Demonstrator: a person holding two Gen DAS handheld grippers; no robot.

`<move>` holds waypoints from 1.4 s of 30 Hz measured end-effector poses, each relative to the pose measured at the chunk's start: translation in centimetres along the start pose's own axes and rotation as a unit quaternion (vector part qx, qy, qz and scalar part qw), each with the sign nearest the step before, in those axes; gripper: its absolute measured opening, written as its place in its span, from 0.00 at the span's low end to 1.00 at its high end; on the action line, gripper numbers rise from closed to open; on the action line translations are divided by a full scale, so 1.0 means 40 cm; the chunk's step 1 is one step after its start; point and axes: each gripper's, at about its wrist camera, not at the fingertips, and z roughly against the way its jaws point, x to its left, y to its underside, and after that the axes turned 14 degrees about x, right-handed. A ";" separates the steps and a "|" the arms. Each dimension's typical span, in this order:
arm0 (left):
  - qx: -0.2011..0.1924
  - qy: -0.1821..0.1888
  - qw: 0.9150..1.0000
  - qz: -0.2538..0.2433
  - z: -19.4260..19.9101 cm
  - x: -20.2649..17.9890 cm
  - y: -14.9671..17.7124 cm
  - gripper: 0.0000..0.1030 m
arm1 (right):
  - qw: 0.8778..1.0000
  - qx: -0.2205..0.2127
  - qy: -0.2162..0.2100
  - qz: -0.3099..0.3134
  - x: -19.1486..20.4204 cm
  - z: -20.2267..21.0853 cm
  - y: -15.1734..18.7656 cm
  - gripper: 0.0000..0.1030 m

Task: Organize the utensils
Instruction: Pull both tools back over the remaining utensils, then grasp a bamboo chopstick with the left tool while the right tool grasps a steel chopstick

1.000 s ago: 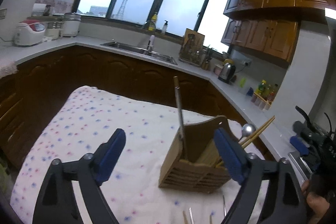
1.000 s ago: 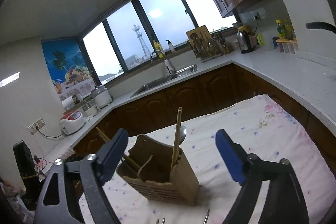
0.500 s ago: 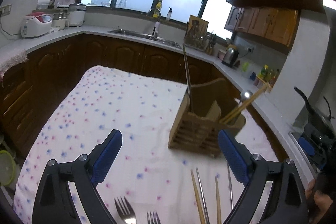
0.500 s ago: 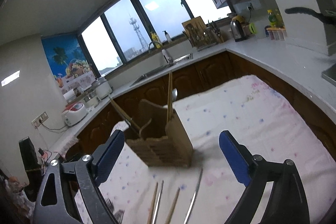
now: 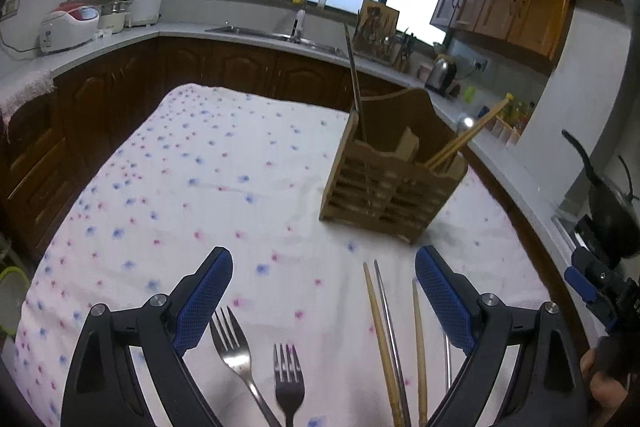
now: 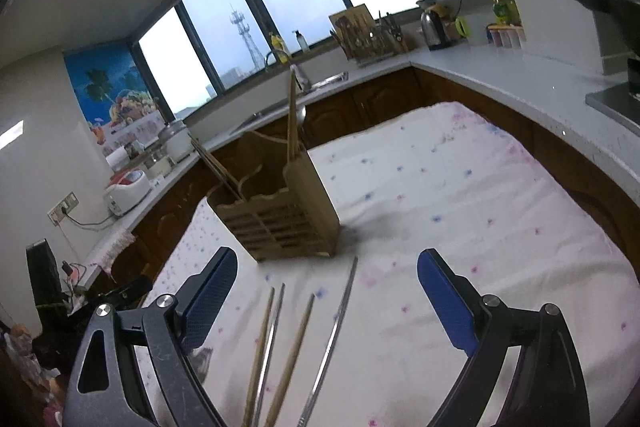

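- Left gripper (image 5: 323, 289) hovers wide apart and empty over the table's near edge, blue ribbed pads (image 5: 204, 301) showing; right gripper (image 6: 327, 291) is equally spread, gripping nothing.
- Two steel forks (image 5: 240, 351) lie tines-forward on the near edge, beside slim wooden chopsticks (image 5: 380, 331) and metal chopsticks (image 6: 334, 331) laid roughly parallel.
- The tablecloth (image 5: 192, 179) is white, wrinkled, dotted with pink and blue flowers.
- Toward the table's far right corner stands the slatted wooden utensil holder (image 5: 390, 183), scallop-topped, with upright and leaning chopsticks and a spoon bowl (image 5: 465, 123) inside.
- Beyond it, grey countertop (image 6: 500, 75) tops dark wooden cabinets.
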 end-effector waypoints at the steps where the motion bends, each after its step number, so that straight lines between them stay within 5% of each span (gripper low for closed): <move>1: 0.005 -0.001 1.000 -0.002 -0.001 -0.003 0.003 0.90 | 1.000 0.004 0.001 0.000 -0.003 -0.005 0.004 0.91; 16: 0.082 -0.035 0.995 -0.042 -0.078 -0.048 -0.014 0.88 | 0.996 0.079 0.032 0.028 0.005 -0.123 0.020 0.87; 27: 0.132 -0.021 0.989 -0.060 -0.198 -0.072 -0.059 0.59 | 0.990 0.136 0.036 0.033 0.004 -0.239 -0.003 0.49; 42: 0.196 -0.011 0.975 -0.103 -0.367 -0.123 -0.094 0.25 | 0.978 0.191 0.069 0.057 0.003 -0.396 -0.045 0.25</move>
